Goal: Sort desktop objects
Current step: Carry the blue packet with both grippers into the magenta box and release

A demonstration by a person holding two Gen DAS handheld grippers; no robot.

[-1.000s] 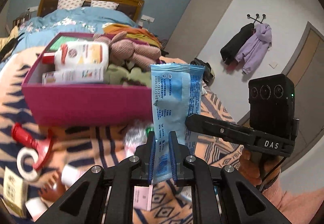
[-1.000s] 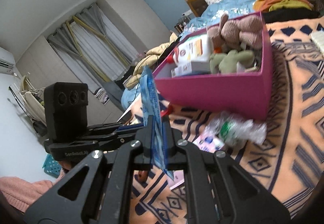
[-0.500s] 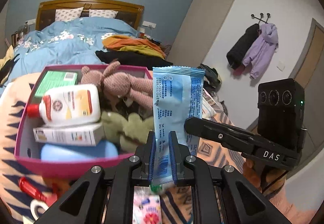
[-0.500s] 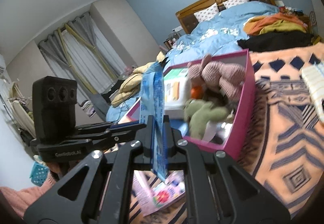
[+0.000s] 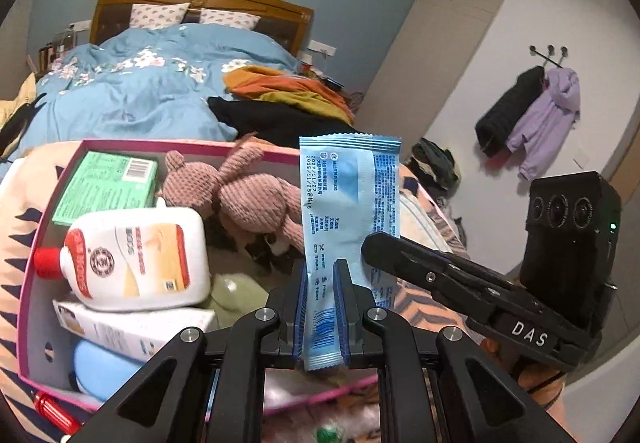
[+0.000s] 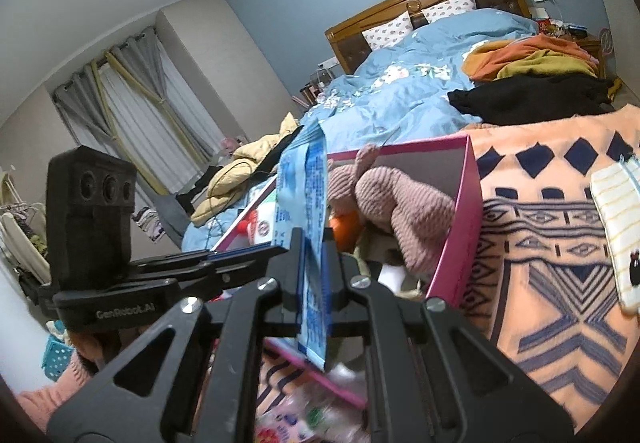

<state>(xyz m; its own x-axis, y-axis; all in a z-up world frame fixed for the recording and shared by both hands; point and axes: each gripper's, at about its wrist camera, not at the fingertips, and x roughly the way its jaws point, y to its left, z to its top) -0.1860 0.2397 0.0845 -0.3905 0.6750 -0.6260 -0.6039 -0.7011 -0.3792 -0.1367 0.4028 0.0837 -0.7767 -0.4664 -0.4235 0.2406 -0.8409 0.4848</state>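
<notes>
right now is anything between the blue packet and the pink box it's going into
Nothing visible blocks it. Both claws grip the blue packet above the open pink box, but the bottle and plush toy crowd it.

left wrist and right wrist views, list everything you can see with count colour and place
sachet: 1, light blue, upright, gripped by both grippers over the box
storage box: 1, pink, on the patterned blanket
lotion bottle: 1, white with red cap, lying in the box
plush toy: 1, dusty pink, at the back of the box
carton: 1, green, back left corner of the box
long carton: 1, white, under the bottle
blanket: 1, orange with navy pattern, under the box
bed: 1, blue duvet, behind
coats: 2, black and lilac, on wall hooks
left gripper: black, shut on the sachet
right gripper: black, shut on the sachet
</notes>
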